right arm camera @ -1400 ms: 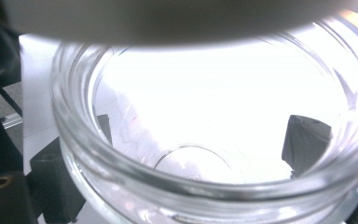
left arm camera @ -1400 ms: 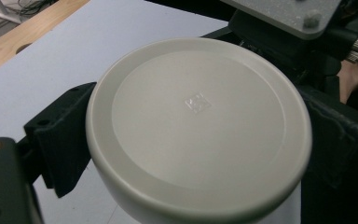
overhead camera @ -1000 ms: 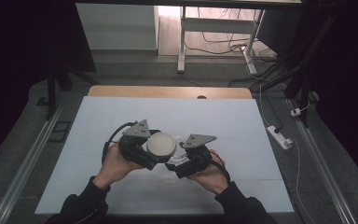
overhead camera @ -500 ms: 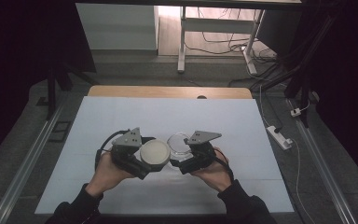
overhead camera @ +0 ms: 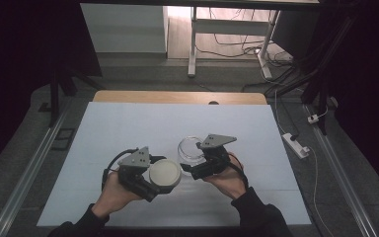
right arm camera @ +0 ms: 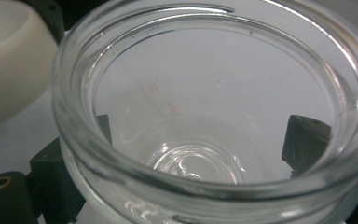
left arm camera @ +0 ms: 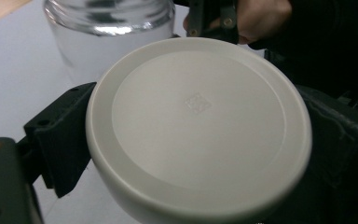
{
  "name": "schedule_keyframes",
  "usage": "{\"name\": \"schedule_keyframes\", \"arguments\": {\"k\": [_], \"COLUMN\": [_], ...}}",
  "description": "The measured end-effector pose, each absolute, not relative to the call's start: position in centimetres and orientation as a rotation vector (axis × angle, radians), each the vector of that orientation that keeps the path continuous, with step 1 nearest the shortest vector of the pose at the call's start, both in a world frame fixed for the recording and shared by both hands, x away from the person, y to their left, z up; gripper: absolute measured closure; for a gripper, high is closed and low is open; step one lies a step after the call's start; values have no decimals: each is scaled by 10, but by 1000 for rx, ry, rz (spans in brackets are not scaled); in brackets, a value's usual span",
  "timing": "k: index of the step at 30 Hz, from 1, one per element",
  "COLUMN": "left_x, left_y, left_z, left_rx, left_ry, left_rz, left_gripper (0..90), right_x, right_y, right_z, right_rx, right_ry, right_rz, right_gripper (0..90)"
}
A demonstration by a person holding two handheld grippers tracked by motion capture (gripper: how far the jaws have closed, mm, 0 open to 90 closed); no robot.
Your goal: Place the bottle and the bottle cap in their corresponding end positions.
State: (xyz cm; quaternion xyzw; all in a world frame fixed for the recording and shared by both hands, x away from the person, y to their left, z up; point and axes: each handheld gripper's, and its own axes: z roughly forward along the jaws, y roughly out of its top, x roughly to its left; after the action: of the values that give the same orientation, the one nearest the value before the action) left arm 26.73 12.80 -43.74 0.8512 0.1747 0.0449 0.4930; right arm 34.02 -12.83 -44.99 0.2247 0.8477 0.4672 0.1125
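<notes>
A round cream lid [overhead camera: 165, 173] [left arm camera: 196, 126] sits flat between the black jaws of my left gripper [overhead camera: 160, 175], which is shut on its rim, near the table's front centre. To its right stands a clear glass jar [overhead camera: 189, 149] [right arm camera: 205, 116], uncovered and empty, with my right gripper [overhead camera: 196, 165] shut on its body; the jaw tips show through the glass in the right gripper view. The lid is off the jar, a little to its left and lower. In the left gripper view the jar [left arm camera: 107, 28] stands just beyond the lid.
The white table top [overhead camera: 128, 128] stretches wide to the left, right and back, ending in a wooden strip [overhead camera: 177, 97] at the far edge. A power strip [overhead camera: 294, 144] lies on the floor to the right. Metal rails run along both sides.
The left gripper has carried the lid off the jar, leftward and toward the person. The jar, now uncovered, stays in the right gripper.
</notes>
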Motion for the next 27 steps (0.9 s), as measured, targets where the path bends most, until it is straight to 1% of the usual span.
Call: {"name": "schedule_keyframes", "arguments": {"k": [15, 27], "left_x": [268, 280], "left_y": [117, 100], "left_z": [-464, -490], "left_rx": [2064, 2074], "left_ry": [402, 371], "left_rz": [98, 99], "left_gripper": [80, 80], "right_x": [358, 383], "right_y": [-124, -116], "right_z": [-444, -462], "right_rx": [681, 735], "right_ry": [2447, 2440], "right_rz": [1373, 1314], "right_gripper": [67, 67]}}
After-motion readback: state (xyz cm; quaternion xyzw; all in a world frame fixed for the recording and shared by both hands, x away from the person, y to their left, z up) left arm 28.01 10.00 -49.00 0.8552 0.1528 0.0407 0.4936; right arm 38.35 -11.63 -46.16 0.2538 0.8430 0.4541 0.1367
